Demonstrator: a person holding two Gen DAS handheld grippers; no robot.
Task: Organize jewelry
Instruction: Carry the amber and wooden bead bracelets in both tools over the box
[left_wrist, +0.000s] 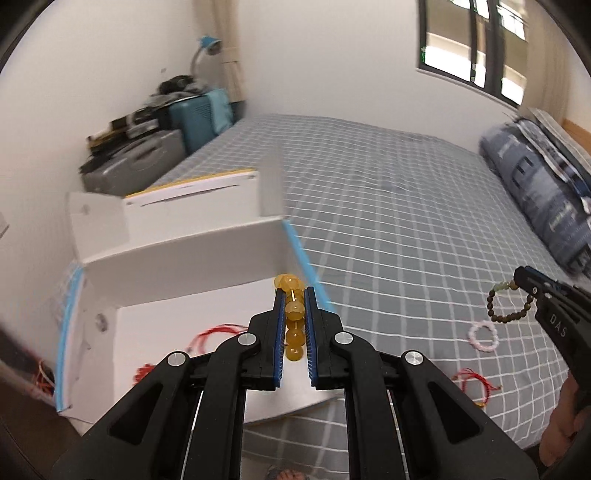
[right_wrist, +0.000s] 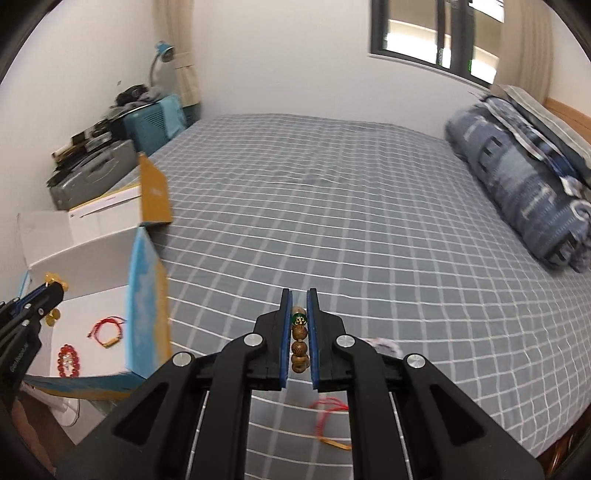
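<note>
My left gripper (left_wrist: 293, 295) is shut on a yellow bead bracelet (left_wrist: 294, 325) and holds it over the open white box (left_wrist: 177, 258) at the bed's left edge. My right gripper (right_wrist: 298, 302) is shut on a brown wooden bead bracelet (right_wrist: 299, 345) above the grey checked bed (right_wrist: 332, 206); the bracelet also shows hanging in the left wrist view (left_wrist: 508, 304). Inside the box lie a red string bracelet (right_wrist: 107, 330) and a red bead bracelet (right_wrist: 68, 360). A pink bead bracelet (left_wrist: 484, 335) and a red string bracelet (left_wrist: 474, 382) lie on the bed.
A rolled blue quilt (right_wrist: 517, 184) lies at the bed's right side. Suitcases and clutter (left_wrist: 147, 147) stand beyond the box against the wall. The box's blue flap (right_wrist: 146, 295) stands upright between box and bed.
</note>
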